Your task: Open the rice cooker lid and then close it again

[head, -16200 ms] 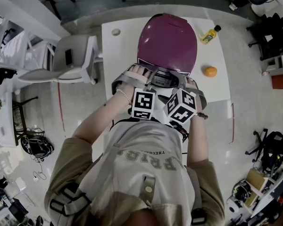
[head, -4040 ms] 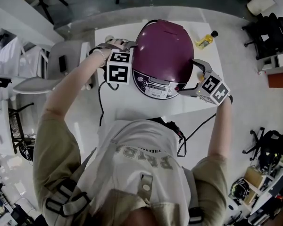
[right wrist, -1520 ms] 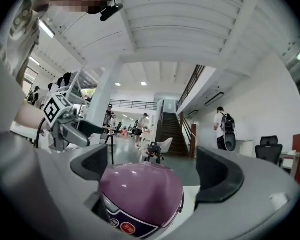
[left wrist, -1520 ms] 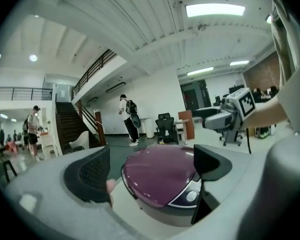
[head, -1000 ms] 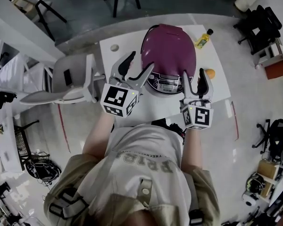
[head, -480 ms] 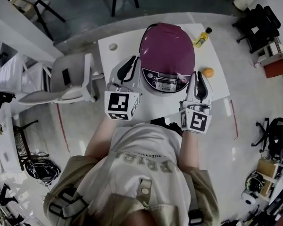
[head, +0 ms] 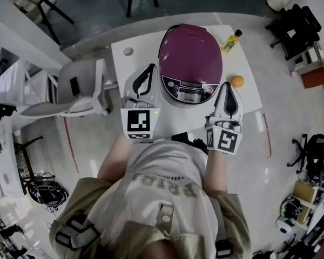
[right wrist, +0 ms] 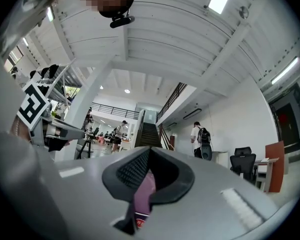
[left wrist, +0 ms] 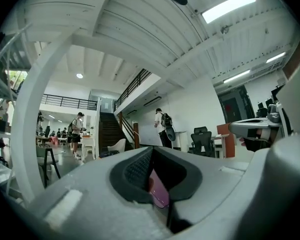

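The purple rice cooker [head: 191, 58] stands in the middle of the white tabletop [head: 247, 99], with its control panel turned toward the person. Its lid [head: 190, 47] lies down flat on the body, so it is closed. From above I cannot be sure that the latch is fully caught, but no gap shows at the front edge.

The two grippers are held on either side of the cooker and just in front of it, and neither one touches it. I think they are placed like this because the work on the lid is over and the hands rest in a neutral pose, clear of the cooker.

The left gripper [head: 149, 69] points almost level past the cooker's left side. Its fingers [left wrist: 135, 169] have just been closing and are now together with nothing between them; only a strip of the purple cooker shows through the slit behind the pads.

The right gripper [head: 228, 86] points a little upward beside the cooker's right front. Its fingers [right wrist: 132, 171] have also just been closing and now meet, empty.

An orange [head: 237, 81] lies just beyond the right gripper, and a yellow bottle [head: 232, 41] lies at the far right corner. Neither is involved.
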Demonstrator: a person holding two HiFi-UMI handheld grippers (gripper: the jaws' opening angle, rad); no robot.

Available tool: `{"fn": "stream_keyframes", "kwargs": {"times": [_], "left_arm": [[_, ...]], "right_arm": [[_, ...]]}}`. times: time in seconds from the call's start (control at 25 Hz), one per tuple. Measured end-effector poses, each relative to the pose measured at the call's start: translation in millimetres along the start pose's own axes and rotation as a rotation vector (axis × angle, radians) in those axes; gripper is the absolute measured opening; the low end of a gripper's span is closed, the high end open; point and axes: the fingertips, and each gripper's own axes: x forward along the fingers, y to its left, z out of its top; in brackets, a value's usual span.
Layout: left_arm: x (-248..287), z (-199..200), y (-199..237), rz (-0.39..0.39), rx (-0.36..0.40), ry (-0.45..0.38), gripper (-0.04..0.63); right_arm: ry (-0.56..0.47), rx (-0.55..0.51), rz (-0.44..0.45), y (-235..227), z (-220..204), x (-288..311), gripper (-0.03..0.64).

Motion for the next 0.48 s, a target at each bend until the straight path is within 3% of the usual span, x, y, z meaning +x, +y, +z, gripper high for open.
{"fn": "stream_keyframes", "kwargs": {"times": [0.48], "left_arm": [[-4.6, 1.6, -6.7, 0.005, 0.023, 0.000, 0.008]], "right_arm": [[0.011, 0.079, -0.018, -12.2, -1.0, -7.4, 0.000]]}}
